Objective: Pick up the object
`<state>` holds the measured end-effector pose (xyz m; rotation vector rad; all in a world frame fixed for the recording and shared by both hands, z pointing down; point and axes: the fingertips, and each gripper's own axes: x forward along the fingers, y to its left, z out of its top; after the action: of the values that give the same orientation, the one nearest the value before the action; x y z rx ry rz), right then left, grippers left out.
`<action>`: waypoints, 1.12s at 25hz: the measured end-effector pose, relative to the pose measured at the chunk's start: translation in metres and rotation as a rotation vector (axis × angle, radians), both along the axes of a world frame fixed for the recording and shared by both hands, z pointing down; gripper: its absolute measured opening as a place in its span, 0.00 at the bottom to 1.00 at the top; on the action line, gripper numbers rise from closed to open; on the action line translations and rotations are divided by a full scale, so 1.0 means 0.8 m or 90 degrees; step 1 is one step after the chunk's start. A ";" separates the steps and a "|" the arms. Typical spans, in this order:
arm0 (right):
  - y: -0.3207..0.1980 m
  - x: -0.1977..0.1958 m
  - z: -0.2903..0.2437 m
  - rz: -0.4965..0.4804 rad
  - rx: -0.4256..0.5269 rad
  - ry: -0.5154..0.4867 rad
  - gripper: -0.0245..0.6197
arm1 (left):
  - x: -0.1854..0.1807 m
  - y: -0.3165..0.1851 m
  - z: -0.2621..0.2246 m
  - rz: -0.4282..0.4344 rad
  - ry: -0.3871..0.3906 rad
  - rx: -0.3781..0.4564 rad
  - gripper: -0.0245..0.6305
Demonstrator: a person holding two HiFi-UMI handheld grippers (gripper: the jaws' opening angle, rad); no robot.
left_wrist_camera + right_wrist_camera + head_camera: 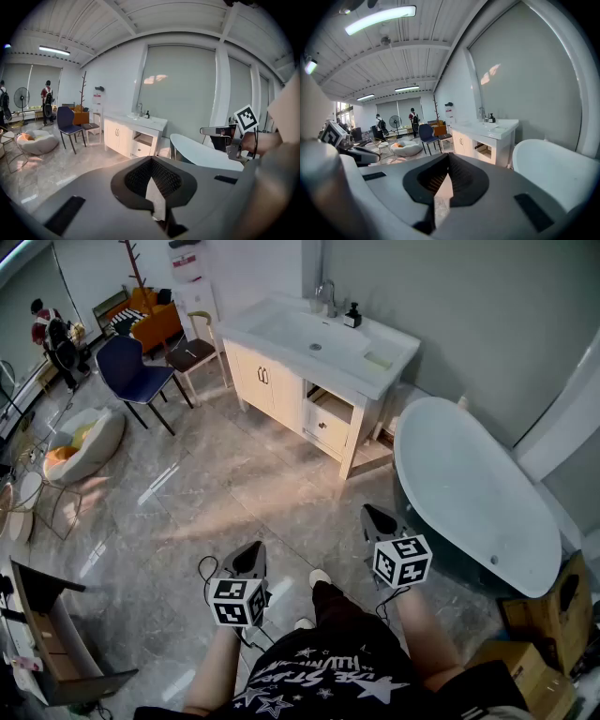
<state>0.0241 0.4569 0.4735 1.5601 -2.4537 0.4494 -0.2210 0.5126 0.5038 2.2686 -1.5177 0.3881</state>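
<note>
Object candidates are seen on the white counter (385, 382), upper centre: a dark pump bottle (352, 315) and a pale green bar (378, 360). The left gripper (257, 549) and right gripper (368, 514) are closed, empty.

A white vanity (319, 343) and bathtub (469, 484) stand on glossy grey floor tiles (216, 498) (a blue chair (131, 371) nearby) against a grey wall (487, 306)
</note>
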 end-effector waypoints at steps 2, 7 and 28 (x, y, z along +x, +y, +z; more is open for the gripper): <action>0.000 -0.007 -0.003 -0.006 0.004 0.003 0.06 | 0.000 0.005 -0.003 -0.005 0.011 -0.003 0.06; 0.006 -0.030 0.002 -0.024 -0.002 0.006 0.06 | -0.016 0.018 0.004 -0.012 0.005 0.001 0.06; -0.046 -0.070 0.007 -0.036 0.009 -0.042 0.33 | -0.050 -0.004 -0.006 -0.026 -0.006 0.051 0.06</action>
<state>-0.0315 0.4199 0.4791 1.5012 -2.5485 0.4823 -0.2610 0.5097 0.4992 2.2958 -1.6077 0.3320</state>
